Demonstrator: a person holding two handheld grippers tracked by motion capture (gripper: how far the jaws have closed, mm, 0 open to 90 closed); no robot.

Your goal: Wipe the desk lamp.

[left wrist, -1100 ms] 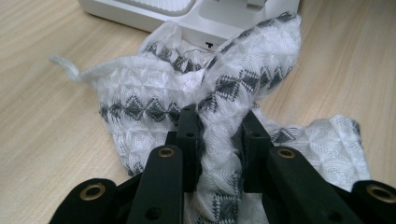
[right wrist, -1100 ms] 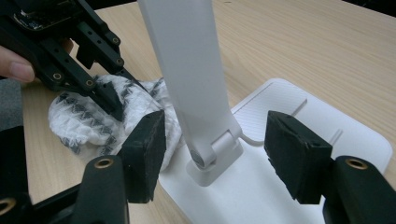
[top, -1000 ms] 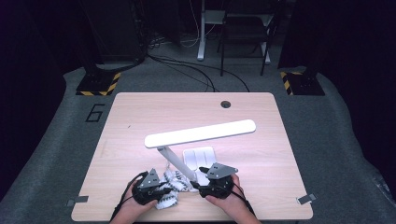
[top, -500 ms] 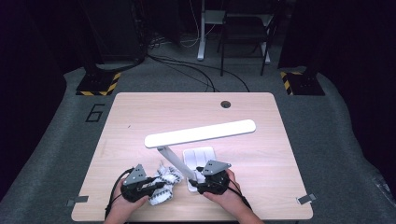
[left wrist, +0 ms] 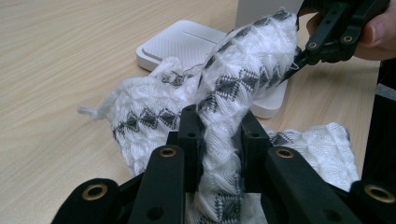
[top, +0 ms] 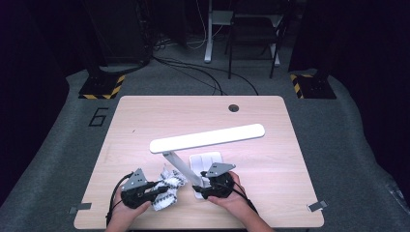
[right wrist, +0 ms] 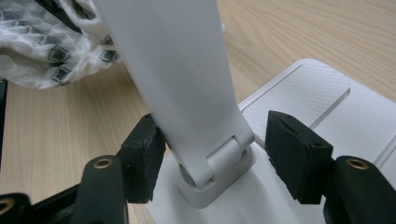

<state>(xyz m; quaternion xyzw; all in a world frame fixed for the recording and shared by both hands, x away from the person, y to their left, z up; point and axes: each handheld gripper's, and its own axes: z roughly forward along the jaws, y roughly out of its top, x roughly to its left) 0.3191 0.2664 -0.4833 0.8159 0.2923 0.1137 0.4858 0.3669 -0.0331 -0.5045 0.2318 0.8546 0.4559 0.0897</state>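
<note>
A white desk lamp stands on the table, with its long head [top: 208, 137], slanted arm [top: 181, 166] and flat base [top: 205, 162]. My left gripper [top: 167, 191] is shut on a white cloth with a black pattern [top: 169, 180], bunched left of the lamp arm. In the left gripper view the cloth [left wrist: 252, 65] rises as a twisted strand from between my jaws [left wrist: 219, 130]. My right gripper [top: 200, 186] straddles the lamp arm [right wrist: 182, 79] just above its hinge. Its jaws [right wrist: 219, 154] have just been opening, and a gap shows beside the right pad [right wrist: 299, 158].
The wooden table [top: 145, 121] has a round cable hole [top: 234, 108] near its far edge. The lamp base [right wrist: 303, 93] lies flat behind the hinge. The other hand's gripper [left wrist: 327, 37] shows beyond the cloth. Chairs and cables stand on the dark floor past the table.
My left gripper has moved left with the cloth in it, drawing the cloth away from the lamp arm. My right gripper has edged slightly left at the lamp's hinge.
</note>
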